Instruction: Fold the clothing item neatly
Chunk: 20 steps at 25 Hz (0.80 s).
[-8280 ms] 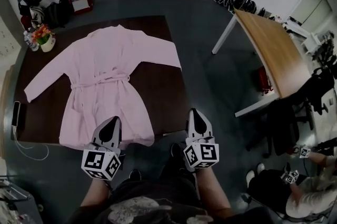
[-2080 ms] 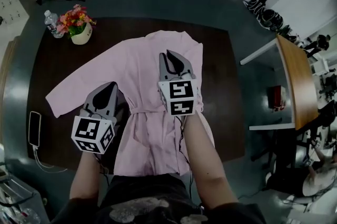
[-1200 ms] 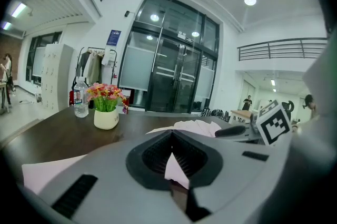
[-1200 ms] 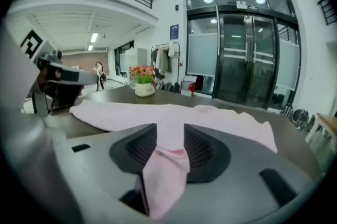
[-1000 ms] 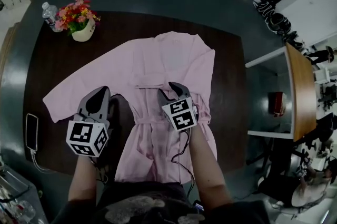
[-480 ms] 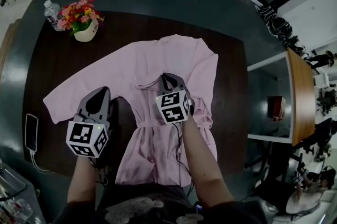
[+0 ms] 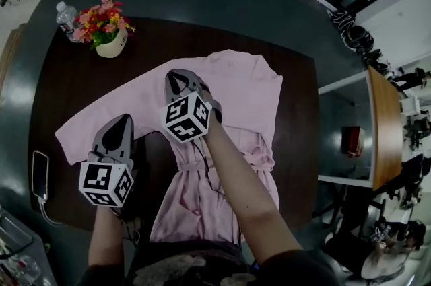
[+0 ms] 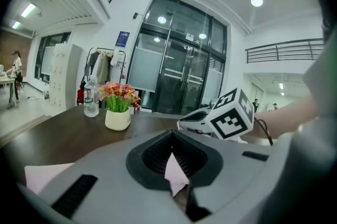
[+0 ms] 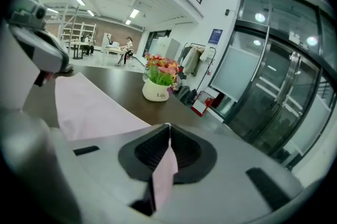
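Note:
A pink robe [image 7: 246, 93] lies spread on the dark table [image 7: 67, 76], with its left sleeve [image 7: 94, 126] stretched out toward the left edge. My left gripper [image 7: 123, 122] sits low over that sleeve, shut on a pinch of pink cloth [image 8: 176, 175]. Over the robe's upper left part, my right gripper [image 7: 176, 76] is raised and shut on a fold of pink fabric [image 9: 164, 175]. The right gripper's marker cube [image 8: 231, 115] shows in the left gripper view. The sleeve [image 9: 89, 104] runs along the tabletop in the right gripper view.
A white pot of flowers [image 7: 108, 32] and a water bottle [image 7: 65, 21] stand at the table's far left corner. A phone [image 7: 39, 173] with a cable lies at the left edge. A wooden table [image 7: 380, 130] stands to the right across the floor.
My right gripper has swung left and up across the robe, from beside the belt to over the left chest, bringing pink cloth with it. The left gripper has shifted slightly.

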Each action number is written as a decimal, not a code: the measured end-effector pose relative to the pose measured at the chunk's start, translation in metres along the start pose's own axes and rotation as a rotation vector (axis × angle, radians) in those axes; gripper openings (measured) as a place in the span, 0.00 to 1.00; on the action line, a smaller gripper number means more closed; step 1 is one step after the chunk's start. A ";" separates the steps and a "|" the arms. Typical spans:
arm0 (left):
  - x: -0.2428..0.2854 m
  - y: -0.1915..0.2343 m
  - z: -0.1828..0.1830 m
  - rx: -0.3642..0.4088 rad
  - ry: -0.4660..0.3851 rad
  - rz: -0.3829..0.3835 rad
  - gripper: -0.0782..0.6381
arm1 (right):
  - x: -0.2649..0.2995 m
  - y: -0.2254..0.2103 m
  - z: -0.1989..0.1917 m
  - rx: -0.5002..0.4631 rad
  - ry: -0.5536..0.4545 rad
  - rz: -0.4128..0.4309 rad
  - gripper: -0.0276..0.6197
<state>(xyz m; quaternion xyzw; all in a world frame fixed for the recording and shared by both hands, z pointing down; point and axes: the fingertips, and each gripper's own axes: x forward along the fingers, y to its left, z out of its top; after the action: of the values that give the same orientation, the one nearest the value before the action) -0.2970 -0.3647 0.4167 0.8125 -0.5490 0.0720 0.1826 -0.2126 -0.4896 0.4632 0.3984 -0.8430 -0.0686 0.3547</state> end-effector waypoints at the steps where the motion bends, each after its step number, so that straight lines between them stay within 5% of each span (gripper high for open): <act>1: 0.000 0.002 -0.001 -0.004 0.004 0.004 0.12 | 0.005 0.003 -0.004 -0.010 0.007 -0.012 0.05; 5: 0.000 0.008 -0.005 -0.012 0.011 0.012 0.12 | 0.002 0.011 -0.018 0.082 0.009 0.012 0.20; 13: -0.002 0.007 -0.009 -0.031 0.010 -0.001 0.12 | -0.100 -0.020 -0.042 0.445 -0.127 -0.138 0.21; 17: -0.013 -0.009 -0.007 -0.034 -0.010 -0.040 0.12 | -0.164 -0.034 -0.048 0.579 -0.225 -0.239 0.05; 20: -0.024 -0.024 -0.007 -0.018 -0.018 -0.063 0.12 | -0.204 -0.033 -0.045 0.625 -0.290 -0.270 0.03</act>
<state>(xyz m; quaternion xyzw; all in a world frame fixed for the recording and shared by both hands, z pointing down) -0.2840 -0.3334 0.4105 0.8283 -0.5253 0.0537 0.1872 -0.0753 -0.3574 0.3726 0.5812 -0.8048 0.0901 0.0805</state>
